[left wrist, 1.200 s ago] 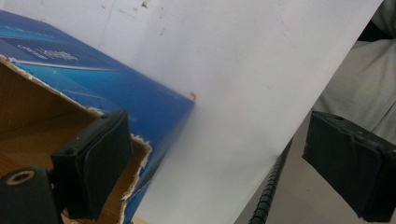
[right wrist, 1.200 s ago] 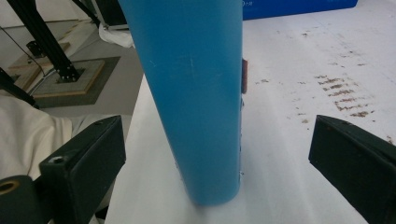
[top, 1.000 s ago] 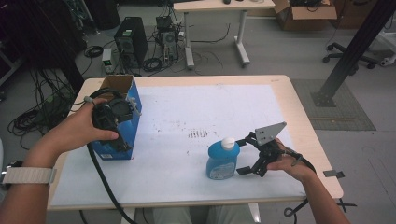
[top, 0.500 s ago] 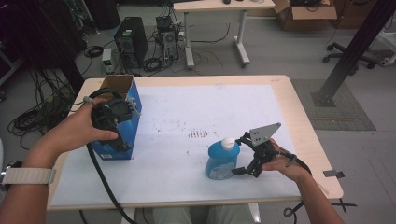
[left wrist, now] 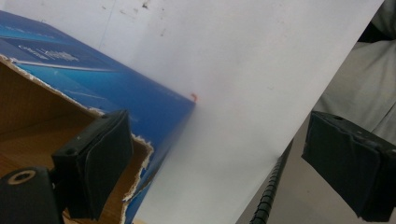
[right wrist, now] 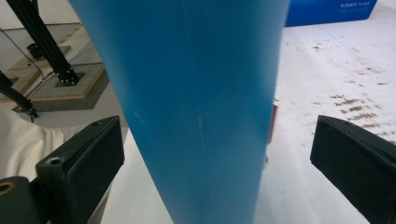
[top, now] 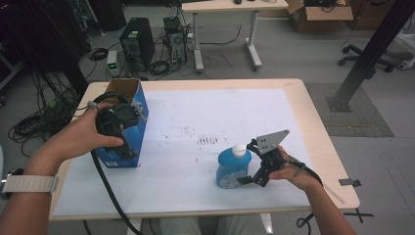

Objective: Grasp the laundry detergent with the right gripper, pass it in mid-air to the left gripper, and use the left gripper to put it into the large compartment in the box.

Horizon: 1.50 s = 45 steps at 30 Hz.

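Right tongs (top: 247,164) have closed in since a second ago and now straddle the blue bottle (top: 233,167), jaws spread, not clamped yet. Left tongs (top: 131,128) released, one jaw inside the open blue box (top: 132,144), far across the counter (top: 195,191). Judging: grasp and transfer remain

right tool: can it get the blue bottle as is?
Probably yes. The right tool is open with the blue bottle already between its jaws, gaps on both sides, nothing in between.
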Each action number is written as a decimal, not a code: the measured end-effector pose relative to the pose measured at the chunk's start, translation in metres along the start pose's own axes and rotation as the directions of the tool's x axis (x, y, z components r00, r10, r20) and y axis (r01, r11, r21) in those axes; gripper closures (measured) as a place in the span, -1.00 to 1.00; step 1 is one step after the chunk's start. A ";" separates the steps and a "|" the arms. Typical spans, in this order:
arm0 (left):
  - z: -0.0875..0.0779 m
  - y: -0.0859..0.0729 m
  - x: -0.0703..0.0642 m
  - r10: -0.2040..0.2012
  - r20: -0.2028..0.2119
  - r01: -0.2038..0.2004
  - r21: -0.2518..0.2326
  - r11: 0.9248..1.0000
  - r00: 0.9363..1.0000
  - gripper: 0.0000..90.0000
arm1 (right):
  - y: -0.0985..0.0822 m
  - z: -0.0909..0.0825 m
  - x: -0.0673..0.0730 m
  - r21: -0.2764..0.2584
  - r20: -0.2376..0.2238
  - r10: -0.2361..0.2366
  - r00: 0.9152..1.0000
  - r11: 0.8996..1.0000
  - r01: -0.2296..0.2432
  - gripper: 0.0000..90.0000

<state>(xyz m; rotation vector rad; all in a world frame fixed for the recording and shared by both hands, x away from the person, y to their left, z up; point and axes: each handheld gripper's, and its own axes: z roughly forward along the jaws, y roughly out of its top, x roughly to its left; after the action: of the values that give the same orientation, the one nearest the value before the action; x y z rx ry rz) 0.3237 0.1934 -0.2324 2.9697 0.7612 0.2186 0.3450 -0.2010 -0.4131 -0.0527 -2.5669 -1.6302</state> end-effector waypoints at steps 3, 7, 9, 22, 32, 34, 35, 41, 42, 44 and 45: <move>0.000 -0.001 0.000 -0.003 0.000 0.003 -0.001 1.000 1.000 -0.81 | -0.001 0.002 0.000 -0.005 -0.006 0.005 1.000 1.000 -0.005 -0.92; -0.001 -0.001 0.001 -0.001 0.002 0.001 0.002 1.000 1.000 -0.80 | -0.003 0.005 0.001 -0.010 -0.011 0.009 1.000 1.000 -0.010 -0.91; 0.000 -0.001 0.001 -0.001 0.002 0.001 0.002 1.000 1.000 -0.80 | -0.003 0.007 0.002 -0.016 -0.013 0.010 1.000 1.000 -0.010 -0.91; 0.000 -0.001 0.000 0.000 0.004 0.000 0.006 1.000 1.000 -0.80 | -0.003 0.008 0.001 -0.030 -0.009 0.003 1.000 1.000 -0.003 -0.84; 0.000 0.000 0.000 0.003 0.004 -0.003 0.006 1.000 1.000 -0.79 | -0.002 0.009 0.001 -0.031 -0.018 -0.008 1.000 1.000 0.007 -0.67; 0.000 -0.001 0.000 0.004 0.005 -0.004 0.007 1.000 1.000 -0.78 | -0.002 0.008 0.001 -0.031 -0.018 -0.009 1.000 0.999 0.009 -0.64; 0.000 -0.001 0.000 0.004 0.005 -0.005 0.007 1.000 1.000 -0.78 | -0.002 0.008 0.001 -0.033 -0.018 -0.008 1.000 0.999 0.007 -0.64; 0.000 -0.001 0.000 0.005 0.003 -0.005 0.002 1.000 1.000 -0.78 | -0.002 0.008 0.001 -0.023 -0.024 -0.015 1.000 1.000 0.014 -0.56; 0.000 -0.001 0.000 0.005 0.004 -0.005 0.003 1.000 1.000 -0.78 | -0.002 0.008 0.002 -0.023 -0.026 -0.016 1.000 1.000 0.015 -0.54; 0.000 -0.001 0.000 0.005 0.004 -0.005 0.003 1.000 1.000 -0.78 | -0.002 0.009 0.002 -0.026 -0.027 -0.017 0.999 1.000 0.017 -0.52; 0.000 -0.001 0.000 0.005 0.003 -0.005 0.002 1.000 1.000 -0.78 | -0.002 0.009 0.002 -0.026 -0.029 -0.018 0.999 1.000 0.018 -0.50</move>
<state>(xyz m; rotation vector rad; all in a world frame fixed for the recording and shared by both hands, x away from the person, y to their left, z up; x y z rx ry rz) 0.3232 0.1945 -0.2325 2.9734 0.7543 0.2132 0.3423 -0.1941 -0.4181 -0.0082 -2.5326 -1.6579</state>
